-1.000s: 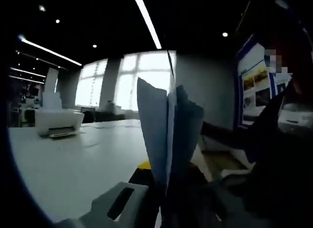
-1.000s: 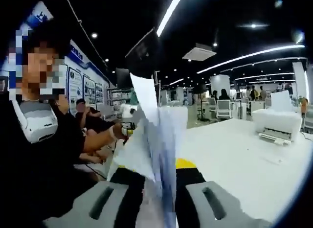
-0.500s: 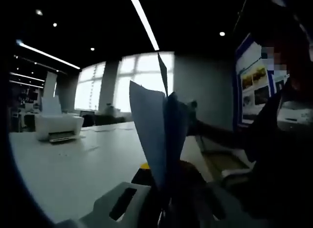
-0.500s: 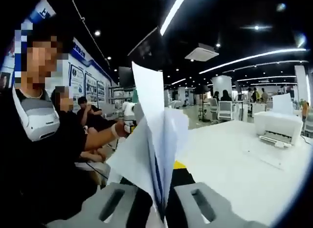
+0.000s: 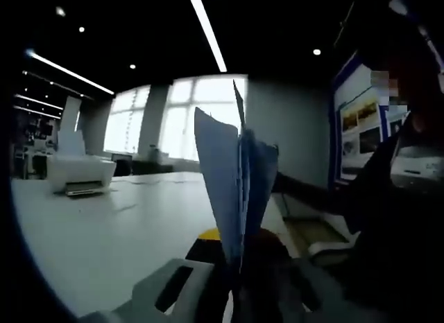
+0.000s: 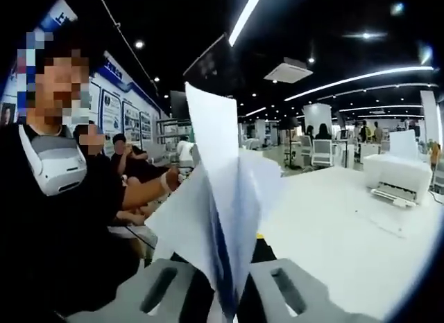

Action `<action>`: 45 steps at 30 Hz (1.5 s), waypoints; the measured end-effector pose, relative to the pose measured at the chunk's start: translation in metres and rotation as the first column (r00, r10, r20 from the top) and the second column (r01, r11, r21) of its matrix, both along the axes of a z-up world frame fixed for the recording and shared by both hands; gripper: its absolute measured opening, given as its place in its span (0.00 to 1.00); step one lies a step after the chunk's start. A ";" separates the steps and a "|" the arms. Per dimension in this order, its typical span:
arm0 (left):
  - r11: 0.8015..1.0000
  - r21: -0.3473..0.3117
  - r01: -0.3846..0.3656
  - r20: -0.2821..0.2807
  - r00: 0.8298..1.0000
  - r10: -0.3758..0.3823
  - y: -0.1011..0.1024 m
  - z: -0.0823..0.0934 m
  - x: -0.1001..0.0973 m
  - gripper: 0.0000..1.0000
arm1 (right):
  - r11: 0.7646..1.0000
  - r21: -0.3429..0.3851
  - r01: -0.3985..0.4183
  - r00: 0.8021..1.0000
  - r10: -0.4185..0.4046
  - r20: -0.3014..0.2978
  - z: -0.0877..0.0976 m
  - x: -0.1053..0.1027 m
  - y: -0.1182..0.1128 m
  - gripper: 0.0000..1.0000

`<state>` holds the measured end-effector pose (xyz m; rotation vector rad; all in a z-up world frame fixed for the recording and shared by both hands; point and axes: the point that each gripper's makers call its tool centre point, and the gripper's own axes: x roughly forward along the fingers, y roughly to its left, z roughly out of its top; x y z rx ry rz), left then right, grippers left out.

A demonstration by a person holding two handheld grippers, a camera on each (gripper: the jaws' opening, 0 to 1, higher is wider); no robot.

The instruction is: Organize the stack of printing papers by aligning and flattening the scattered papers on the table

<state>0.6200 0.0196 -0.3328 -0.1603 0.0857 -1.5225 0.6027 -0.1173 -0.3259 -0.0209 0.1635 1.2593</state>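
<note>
A sheaf of white printing papers [image 5: 232, 191] stands on edge between the jaws of my left gripper [image 5: 239, 295], which is shut on it; the sheets fan apart at the top. In the right gripper view the same stack of papers [image 6: 222, 205] rises upright from my right gripper [image 6: 225, 302], also shut on it, with the sheets splayed left and right. The papers stand over the white table [image 5: 104, 233], and their lower edge is hidden behind the jaws.
A white printer [image 5: 80, 174] sits at the far left of the table, seen again as a printer [image 6: 399, 174] at the right. A person in dark clothes [image 6: 48, 219] stands close at the left, with seated people [image 6: 132, 170] behind. Office chairs [image 6: 319, 153] stand far off.
The fanned sheets have shifted slightly between the jaws and spread a little wider in the right gripper view. Both grippers stay shut on the stack in about the same place.
</note>
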 end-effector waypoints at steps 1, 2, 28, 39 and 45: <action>1.000 0.009 0.001 -0.003 1.000 -0.001 -0.001 -0.005 0.000 0.18 | 1.000 -0.008 0.019 0.999 -0.019 -0.034 -0.007 0.002 -0.002 0.12; 1.000 0.018 0.014 -0.007 1.000 -0.014 -0.001 -0.014 -0.001 0.09 | 0.999 -0.035 0.011 0.996 -0.013 -0.085 -0.022 0.000 -0.003 0.09; 0.997 0.054 0.054 0.017 0.998 -0.055 -0.005 -0.024 -0.011 0.15 | 0.997 -0.069 -0.027 0.999 0.024 -0.046 -0.045 -0.004 -0.001 0.13; 0.998 0.007 0.062 0.044 0.997 -0.062 -0.003 0.012 -0.011 0.06 | 0.998 -0.053 -0.044 0.999 0.045 0.009 -0.001 -0.008 0.009 0.00; 0.992 0.069 0.108 0.013 0.994 -0.109 -0.010 -0.031 -0.019 0.06 | 0.995 -0.091 -0.031 0.997 0.025 -0.070 -0.034 -0.007 0.009 0.13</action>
